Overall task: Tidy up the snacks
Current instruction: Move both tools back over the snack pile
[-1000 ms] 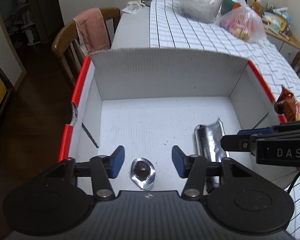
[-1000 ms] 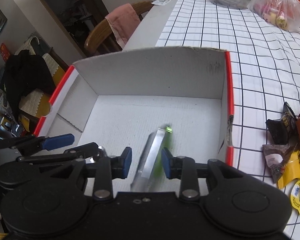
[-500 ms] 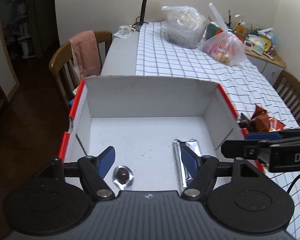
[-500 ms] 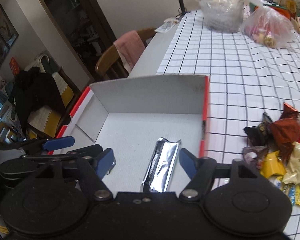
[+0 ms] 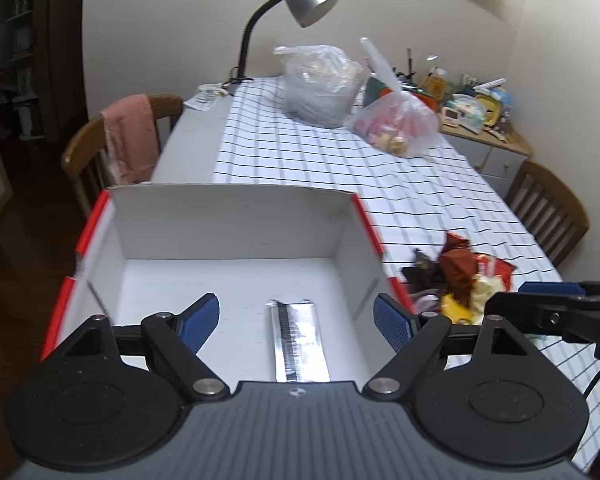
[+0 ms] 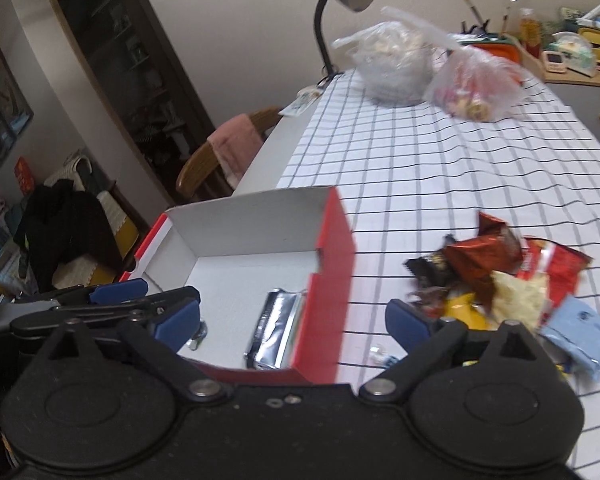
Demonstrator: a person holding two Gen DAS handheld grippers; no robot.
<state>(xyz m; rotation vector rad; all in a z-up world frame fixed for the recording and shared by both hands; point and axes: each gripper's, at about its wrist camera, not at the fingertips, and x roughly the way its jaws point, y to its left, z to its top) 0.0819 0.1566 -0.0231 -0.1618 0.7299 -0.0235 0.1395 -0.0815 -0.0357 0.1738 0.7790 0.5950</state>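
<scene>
A white cardboard box with red edges (image 5: pixel 236 220) (image 6: pixel 332 248) stands on the checked tablecloth. A silver foil snack bar (image 5: pixel 298 340) (image 6: pixel 276 326) lies flat on its floor. A small foil-wrapped chocolate (image 6: pixel 198 338) shows in the right wrist view only, in the box by the left gripper's fingers. My left gripper (image 5: pixel 296 320) is open and empty above the box, over the bar. My right gripper (image 6: pixel 294 320) is open and empty, straddling the box's right wall. A pile of loose snack packets (image 5: pixel 460 280) (image 6: pixel 500 280) lies on the cloth right of the box.
Two filled plastic bags (image 5: pixel 320 84) (image 6: pixel 476 84) and a desk lamp (image 5: pixel 304 0) stand at the table's far end. A wooden chair with a pink towel (image 5: pixel 128 140) is left of the table, another chair (image 5: pixel 548 208) at the right. A cluttered sideboard (image 5: pixel 480 108) stands behind.
Both grippers opened wide and pulled up and back from the box. The silver bar left the right gripper and lies in the box. The chocolate dropped out of the left wrist view.
</scene>
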